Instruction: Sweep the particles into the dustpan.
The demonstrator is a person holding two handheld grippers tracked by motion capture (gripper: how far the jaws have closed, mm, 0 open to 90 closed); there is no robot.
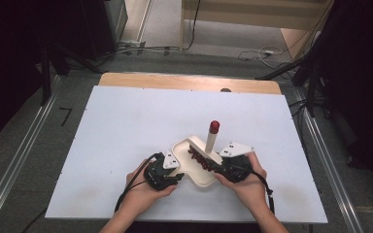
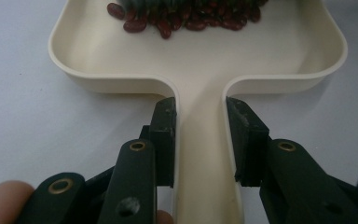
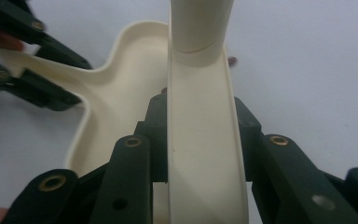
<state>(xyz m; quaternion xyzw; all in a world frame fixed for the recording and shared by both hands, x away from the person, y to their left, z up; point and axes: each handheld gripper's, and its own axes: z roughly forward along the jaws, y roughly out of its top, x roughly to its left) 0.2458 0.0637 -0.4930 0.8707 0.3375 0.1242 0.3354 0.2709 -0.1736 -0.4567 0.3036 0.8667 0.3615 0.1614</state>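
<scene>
Sweeping beans into a dustpan, both claws busy.

Counter (image 1: 126,126) white; cream dustpan (image 1: 194,167) sits at 6 o'clock, left claw (image 2: 200,135) pinching its handle, likely to steady it. Right claw (image 3: 200,135) pinches the brush (image 1: 212,138), angled toward 12, apparently to rake in red beans (image 2: 186,18) heaped inside the pan.

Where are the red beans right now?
In the high view, the red beans lie inside the cream dustpan, near the table's front middle, beside the brush, between both grippers.
</scene>
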